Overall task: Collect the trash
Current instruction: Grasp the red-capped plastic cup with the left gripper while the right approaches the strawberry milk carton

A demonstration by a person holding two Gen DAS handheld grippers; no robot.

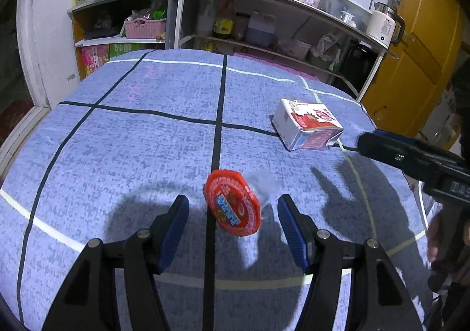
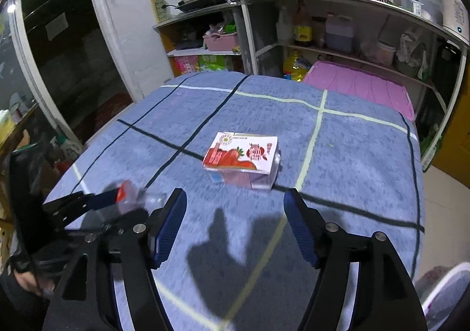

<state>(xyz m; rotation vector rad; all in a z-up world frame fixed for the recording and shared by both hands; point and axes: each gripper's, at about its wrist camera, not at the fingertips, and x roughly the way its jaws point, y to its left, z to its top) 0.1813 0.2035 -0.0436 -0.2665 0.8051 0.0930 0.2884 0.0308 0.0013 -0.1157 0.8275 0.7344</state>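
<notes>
Both hand-held grippers gape wide: left hand-held gripper (image 1: pixel 233 215) flanks a red-lidded cup (image 1: pixel 233 206), apparently untouched. Right hand-held gripper (image 2: pixel 235 213) faces a strawberry carton (image 2: pixel 242 159) on the table (image 2: pixel 352 154).

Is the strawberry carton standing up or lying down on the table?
Lying down. The strawberry carton rests flat on the blue cloth, its printed broad face up, ahead of the open right gripper.

Right gripper (image 2: pixel 235 222) hangs over the blue checked tabletop (image 2: pixel 352 154), jaws spread wide, nothing between them. Strawberry-print carton (image 2: pixel 242 159) lies flat ahead of the blue pads (image 2: pixel 171 225), apart from them, beside a dark grid line. Left gripper (image 2: pixel 117 198) enters at lower left; red-lidded clear cup (image 2: pixel 129 194) at its tip, blurred, grip unclear. Shelves (image 2: pixel 337 46) behind.
</notes>
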